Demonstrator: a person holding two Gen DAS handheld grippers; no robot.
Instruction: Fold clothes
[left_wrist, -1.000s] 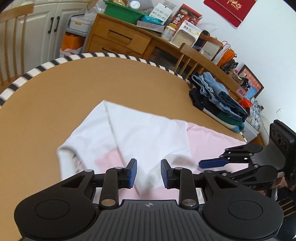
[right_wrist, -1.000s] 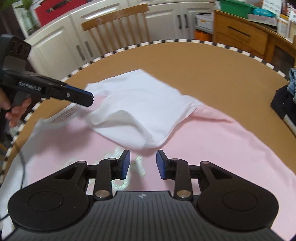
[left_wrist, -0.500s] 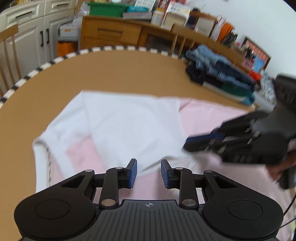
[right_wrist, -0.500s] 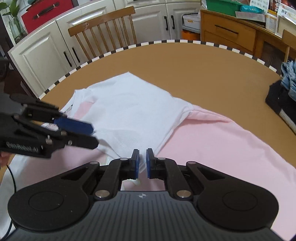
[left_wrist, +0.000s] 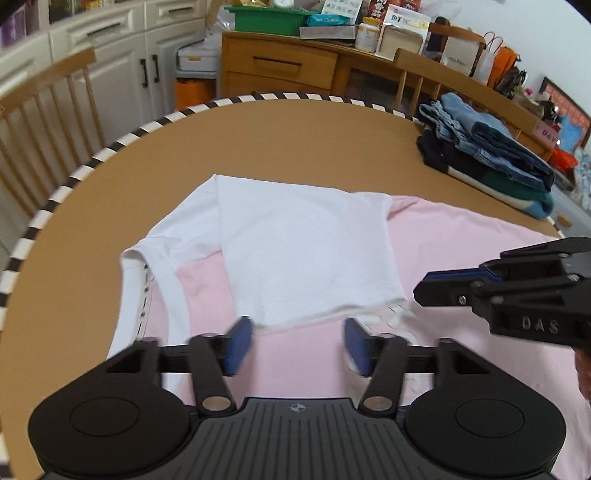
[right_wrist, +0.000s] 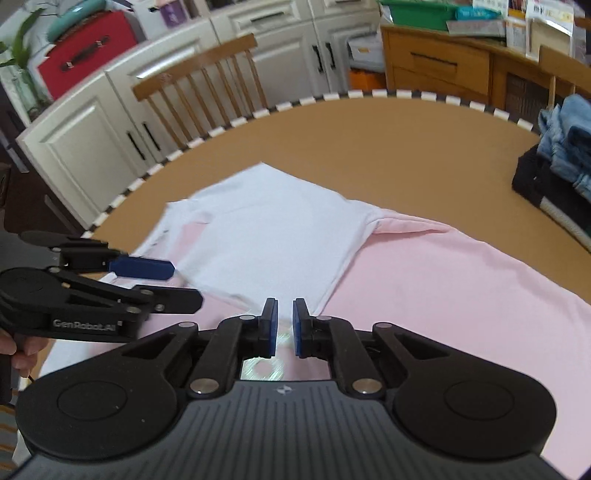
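A pink and white shirt (left_wrist: 310, 258) lies spread on the round brown table (left_wrist: 295, 147), its white sleeve folded flat over the pink body. It also shows in the right wrist view (right_wrist: 266, 240). My left gripper (left_wrist: 297, 345) is open and empty, just above the pink cloth near the sleeve's hem. My right gripper (right_wrist: 284, 328) has its jaws nearly closed with a narrow gap and nothing between them, above the pink cloth. Each gripper shows in the other's view: the right one (left_wrist: 480, 284), the left one (right_wrist: 147, 280).
A stack of folded jeans and dark clothes (left_wrist: 491, 147) sits at the table's right edge, also in the right wrist view (right_wrist: 557, 162). A wooden chair (right_wrist: 207, 92) stands behind the table. A wooden sideboard (left_wrist: 295, 66) with boxes lines the far wall.
The white sleeve has been laid flat on the pink body. My left gripper's jaws have opened wider. My right gripper closed to a narrow gap and pulled back from the sleeve.
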